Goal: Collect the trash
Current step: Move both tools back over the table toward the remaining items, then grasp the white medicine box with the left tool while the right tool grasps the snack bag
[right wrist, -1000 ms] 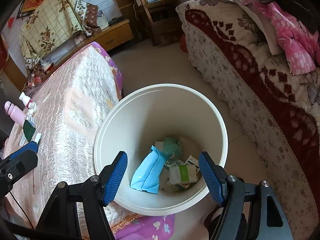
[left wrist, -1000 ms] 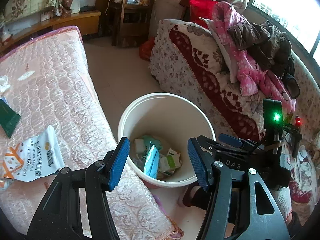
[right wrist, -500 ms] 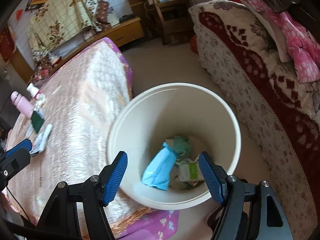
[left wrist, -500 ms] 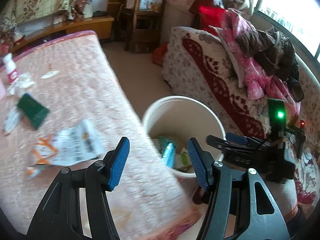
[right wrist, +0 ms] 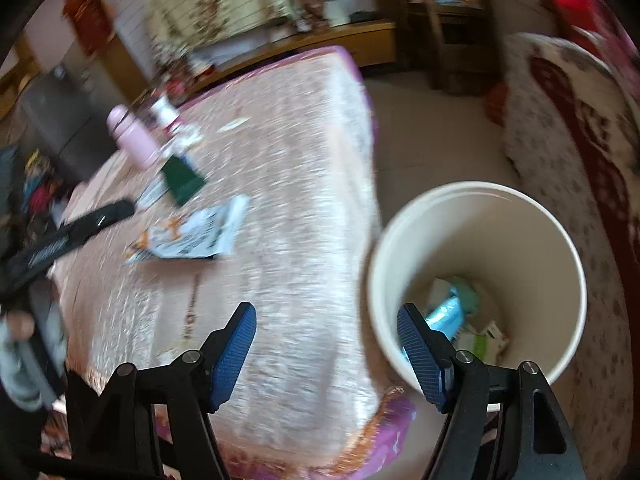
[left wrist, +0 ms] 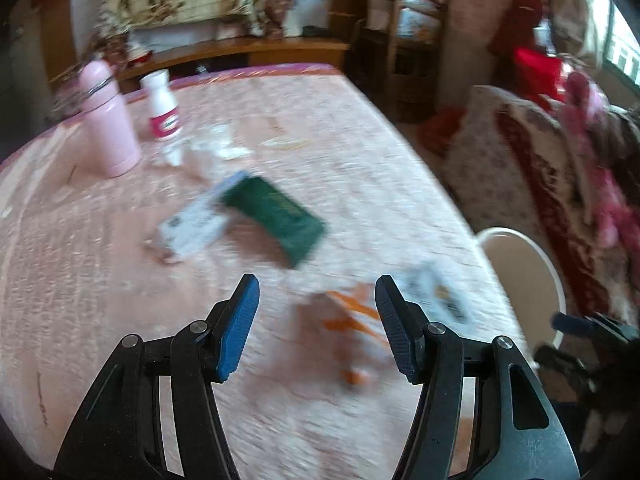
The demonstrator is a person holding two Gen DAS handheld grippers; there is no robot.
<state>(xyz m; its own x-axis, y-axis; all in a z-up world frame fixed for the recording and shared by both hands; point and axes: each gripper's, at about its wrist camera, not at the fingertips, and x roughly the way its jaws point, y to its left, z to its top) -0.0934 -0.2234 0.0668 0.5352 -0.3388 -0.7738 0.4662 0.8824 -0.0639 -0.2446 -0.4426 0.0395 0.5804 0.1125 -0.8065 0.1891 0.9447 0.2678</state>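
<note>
While the left wrist view is blurred, the left gripper (left wrist: 316, 322) shows its jaws apart with nothing between them, above a pink quilted bed cover (left wrist: 100, 280). A white and orange wrapper (left wrist: 404, 304) lies just under the fingertips. Further away lie a dark green packet (left wrist: 276, 216) and a white box (left wrist: 192, 224), touching each other, near a pink flask (left wrist: 108, 120).

From the right wrist view, the right gripper (right wrist: 326, 350) is also open and empty. A white bin (right wrist: 560, 248) stands beside the bed, with a light blue packet (right wrist: 444, 312) inside.
</note>
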